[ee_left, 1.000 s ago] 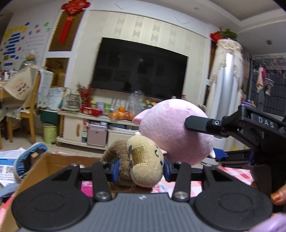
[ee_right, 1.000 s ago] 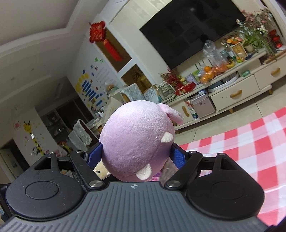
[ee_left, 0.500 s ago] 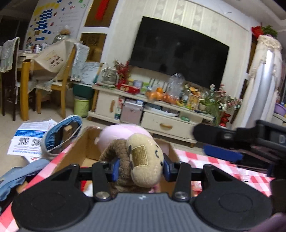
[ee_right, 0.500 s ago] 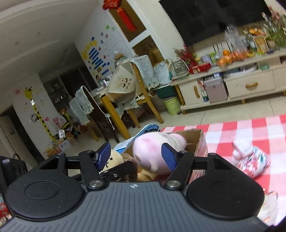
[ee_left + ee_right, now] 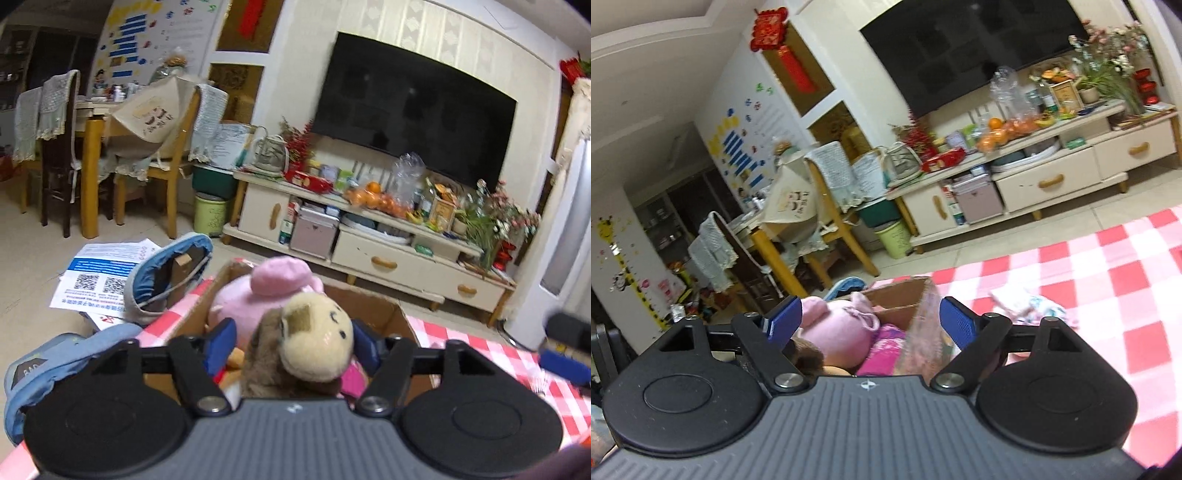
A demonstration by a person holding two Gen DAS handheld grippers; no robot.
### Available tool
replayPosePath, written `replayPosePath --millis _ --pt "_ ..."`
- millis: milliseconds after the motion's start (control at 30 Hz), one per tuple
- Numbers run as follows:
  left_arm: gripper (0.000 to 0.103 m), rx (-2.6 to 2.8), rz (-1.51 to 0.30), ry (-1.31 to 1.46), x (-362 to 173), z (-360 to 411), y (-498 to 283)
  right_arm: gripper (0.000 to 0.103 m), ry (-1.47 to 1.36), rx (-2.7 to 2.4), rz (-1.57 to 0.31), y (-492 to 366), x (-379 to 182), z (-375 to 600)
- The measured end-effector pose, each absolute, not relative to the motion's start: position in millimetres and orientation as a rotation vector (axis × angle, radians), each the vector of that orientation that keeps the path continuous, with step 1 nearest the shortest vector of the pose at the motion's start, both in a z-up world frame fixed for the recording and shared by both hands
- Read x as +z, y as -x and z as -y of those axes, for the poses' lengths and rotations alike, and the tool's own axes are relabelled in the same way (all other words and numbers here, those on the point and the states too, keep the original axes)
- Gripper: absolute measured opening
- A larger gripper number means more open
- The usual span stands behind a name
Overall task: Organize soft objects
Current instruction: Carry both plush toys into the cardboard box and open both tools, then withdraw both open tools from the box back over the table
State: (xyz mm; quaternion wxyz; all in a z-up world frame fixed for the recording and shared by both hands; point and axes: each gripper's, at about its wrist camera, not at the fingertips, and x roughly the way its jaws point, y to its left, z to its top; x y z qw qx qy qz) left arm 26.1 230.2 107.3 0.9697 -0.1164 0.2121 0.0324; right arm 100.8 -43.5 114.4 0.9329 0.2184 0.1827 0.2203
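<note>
Start at your left: your left claw (image 5: 291, 341) hangs over the cardboard box (image 5: 384, 306) with its jaws opening, and the brown plush (image 5: 314, 345) sits between the blue pads, no longer squeezed as far as I can tell, with a clear gap at the left pad, though the right pad is half hidden behind its head. So that one looks as good as dropped, resting on the pile in the box. Just behind it the pink plush (image 5: 258, 295) is already lying inside, and from your right wrist view you see it again, the pink plush (image 5: 838, 332) tucked against the box's far wall beside a magenta patterned soft thing (image 5: 882, 349) I can't make out. Your right claw (image 5: 870, 325) is opening to full spread, and nothing is pinched between its pads. What's left, I'd judge: the small floral cloth bundle (image 5: 1030, 304) is lying out on the red-checked table (image 5: 1108, 295), to the right of the box, well apart from it. As for room, the box (image 5: 905, 295) has upright cardboard walls all round, so lift clear of the rim before you swing over. The box sits close to the table's left edge, with a blue bag (image 5: 170, 273) and papers (image 5: 99, 273) on the floor beyond, so don't nudge it that way. To the right the table is open, an easy run to the bundle.
</note>
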Motion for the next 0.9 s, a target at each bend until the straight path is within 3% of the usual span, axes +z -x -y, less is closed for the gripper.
replayPosePath --millis 500,800,900 --pt "0.076 -0.05 -0.418 0.371 116 -224 -23 0.103 -0.439 0.308 -0.352 -60 108 69" --pt "0.094 0.0 -0.398 0.356 121 -218 -17 0.103 -0.416 0.259 -0.317 -59 110 73" --pt "0.095 -0.001 -0.398 0.344 122 -213 -16 0.103 -0.412 0.25 -0.314 -59 108 74"
